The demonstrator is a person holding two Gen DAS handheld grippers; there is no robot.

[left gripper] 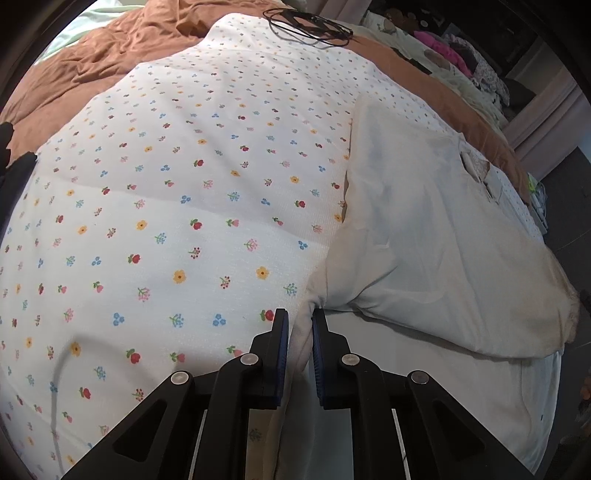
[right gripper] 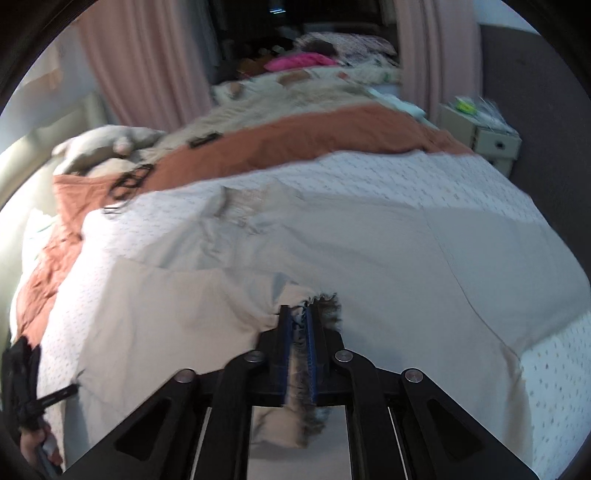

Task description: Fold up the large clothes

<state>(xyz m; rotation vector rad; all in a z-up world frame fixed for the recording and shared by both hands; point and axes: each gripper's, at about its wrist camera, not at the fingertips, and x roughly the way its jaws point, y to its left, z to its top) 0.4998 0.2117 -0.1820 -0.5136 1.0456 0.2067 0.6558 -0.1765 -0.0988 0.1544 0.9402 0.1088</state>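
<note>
A large cream-white garment [left gripper: 424, 240] lies spread over a floral-print sheet [left gripper: 166, 184] on a bed. In the left wrist view my left gripper [left gripper: 299, 317] is shut on a bunched fold at the garment's near left edge, with cloth filling the narrow gap between its blue pads. The right wrist view, which is blurred, shows the same garment [right gripper: 332, 251] stretching away across the sheet [right gripper: 443, 173]. My right gripper [right gripper: 298, 310] is closed on a frayed, fringed edge of the garment, and threads stick out past the fingertips.
A rust-brown duvet [left gripper: 92, 62] lies beyond the sheet, with a coiled black cable [left gripper: 306, 26] on it. Piled clothes [right gripper: 299, 61], pink curtains [right gripper: 147, 66] and a small bedside box [right gripper: 480, 129] stand at the far side. A person's hand [right gripper: 35, 448] holds black gear at the lower left.
</note>
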